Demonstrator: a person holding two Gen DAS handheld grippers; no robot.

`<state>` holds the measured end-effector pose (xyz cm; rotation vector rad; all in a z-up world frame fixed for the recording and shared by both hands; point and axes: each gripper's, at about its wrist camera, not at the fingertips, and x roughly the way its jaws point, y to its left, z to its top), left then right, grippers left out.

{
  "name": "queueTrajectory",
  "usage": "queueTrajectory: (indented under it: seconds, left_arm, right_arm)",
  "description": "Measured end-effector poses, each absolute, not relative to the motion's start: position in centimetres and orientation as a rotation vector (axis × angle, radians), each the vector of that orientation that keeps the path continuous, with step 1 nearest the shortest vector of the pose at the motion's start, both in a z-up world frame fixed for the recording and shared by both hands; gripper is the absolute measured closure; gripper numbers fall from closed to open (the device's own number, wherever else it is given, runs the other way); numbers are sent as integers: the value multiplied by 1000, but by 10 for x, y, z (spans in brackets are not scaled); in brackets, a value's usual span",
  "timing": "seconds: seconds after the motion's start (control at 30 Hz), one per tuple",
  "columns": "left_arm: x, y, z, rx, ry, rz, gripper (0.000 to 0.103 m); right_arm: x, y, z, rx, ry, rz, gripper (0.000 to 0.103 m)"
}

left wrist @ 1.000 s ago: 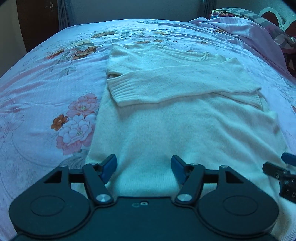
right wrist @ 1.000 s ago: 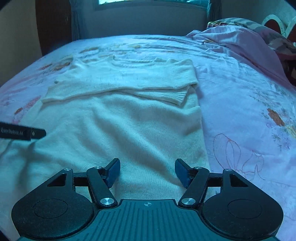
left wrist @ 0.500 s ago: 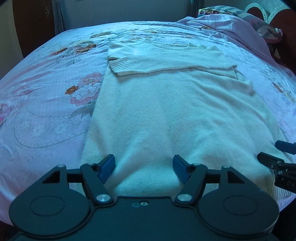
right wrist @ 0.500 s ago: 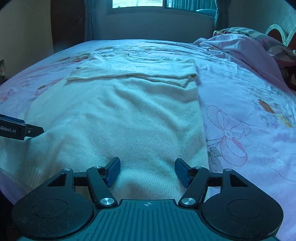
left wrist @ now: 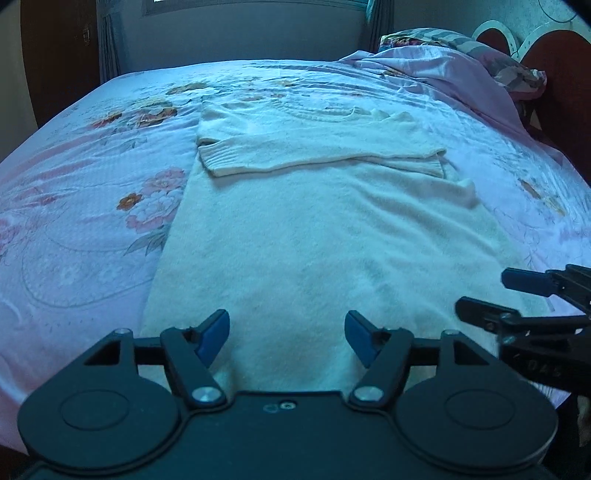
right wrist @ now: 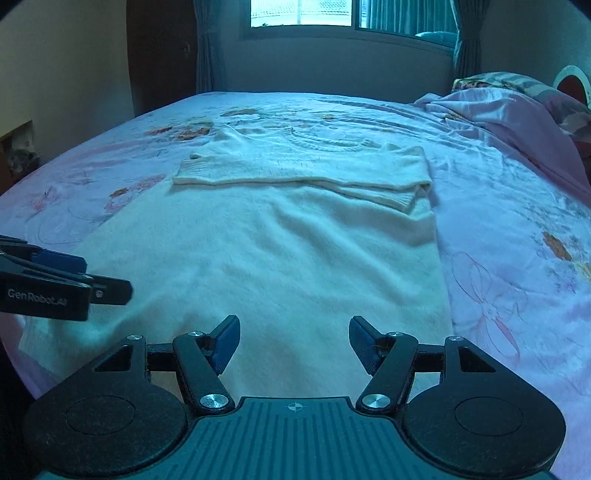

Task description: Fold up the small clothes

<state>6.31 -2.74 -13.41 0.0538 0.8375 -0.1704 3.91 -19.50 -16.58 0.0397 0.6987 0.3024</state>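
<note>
both grippers point forward and down over the near hem of a white sweater (left wrist: 325,236) spread flat on a bed (left wrist: 74,221) with a pink flowered sheet. the left gripper (left wrist: 287,334) sits over the hem's left part, the right gripper (right wrist: 294,341) over its right part, side by side; each shows at the edge of the other's view. the sweater lies lengthwise, collar at the far end, both sleeves folded across the chest, one on top of the other, with a ribbed cuff (left wrist: 221,160) at the left edge. a bunched pink blanket (left wrist: 443,70) and a pillow (left wrist: 461,40) lie at the far right by the headboard.

against the earlier frames, both grippers have drawn back toward the near edge of the bed: a second ago the folded sleeves filled the middle of each view, now they sit far off and the long body of the sweater fills the space between. the window (right wrist: 299,13) has come into the right view.

the fingers of both grippers stand spread apart, with nothing between the blue pads (left wrist: 214,334) but the sweater cloth seen below. whether the tips touch the cloth cannot be told; neither pinches anything.
</note>
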Motion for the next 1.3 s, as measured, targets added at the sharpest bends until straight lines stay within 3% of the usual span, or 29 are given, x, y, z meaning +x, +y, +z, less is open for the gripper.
queueTrajectory:
  seconds: [0.33,0.8,1.07,1.3]
  left_arm:
    - [21,-5,-162,143,874,-193,35]
    - [32,32,-133,-52,872,-76,36]
    - [34,31,-151,-20,926,-63,32]
    - [29,40,-147,-57,927,-55,32]
  right_arm:
    - [-2,-175,-200,-55,755,394,38]
    - [-13,-215,-172,90,732,269,38]
    - [-10,-230,-189,96,828,192,38]
    - [-18,-239,-184,133,797,184,38]
